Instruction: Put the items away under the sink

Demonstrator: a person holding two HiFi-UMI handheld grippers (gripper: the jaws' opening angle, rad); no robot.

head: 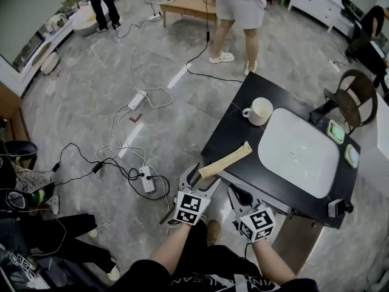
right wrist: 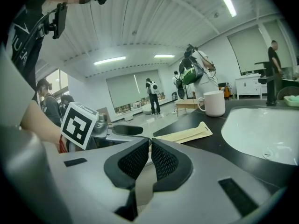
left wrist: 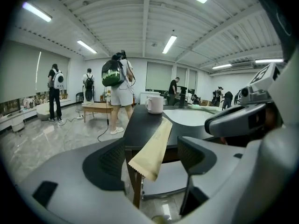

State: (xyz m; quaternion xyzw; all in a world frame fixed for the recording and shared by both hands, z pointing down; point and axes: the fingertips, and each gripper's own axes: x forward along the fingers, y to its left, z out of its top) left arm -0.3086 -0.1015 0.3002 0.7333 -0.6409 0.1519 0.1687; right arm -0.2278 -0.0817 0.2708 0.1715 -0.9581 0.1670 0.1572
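Observation:
A flat tan packet [head: 225, 160] lies on the black sink counter [head: 234, 126], with its near end hanging over the front left corner. My left gripper [head: 200, 176] is open, and that overhanging end [left wrist: 148, 162] sits between its jaws without the pads pressing on it. My right gripper [head: 236, 193] is shut with nothing in it, just right of the left one at the counter's front edge. In the right gripper view its pads [right wrist: 161, 160] meet, and the packet [right wrist: 187, 134] lies beyond them. A white mug [head: 260, 111] stands beside the white basin [head: 298, 151].
Cables and power strips [head: 146, 178] trail over the grey floor left of the counter. A person [head: 237, 11] stands beyond the counter near a low wooden table [head: 188, 5]. Two green dishes [head: 335, 131] sit at the basin's far side. A pale panel [left wrist: 168, 176] shows under the counter.

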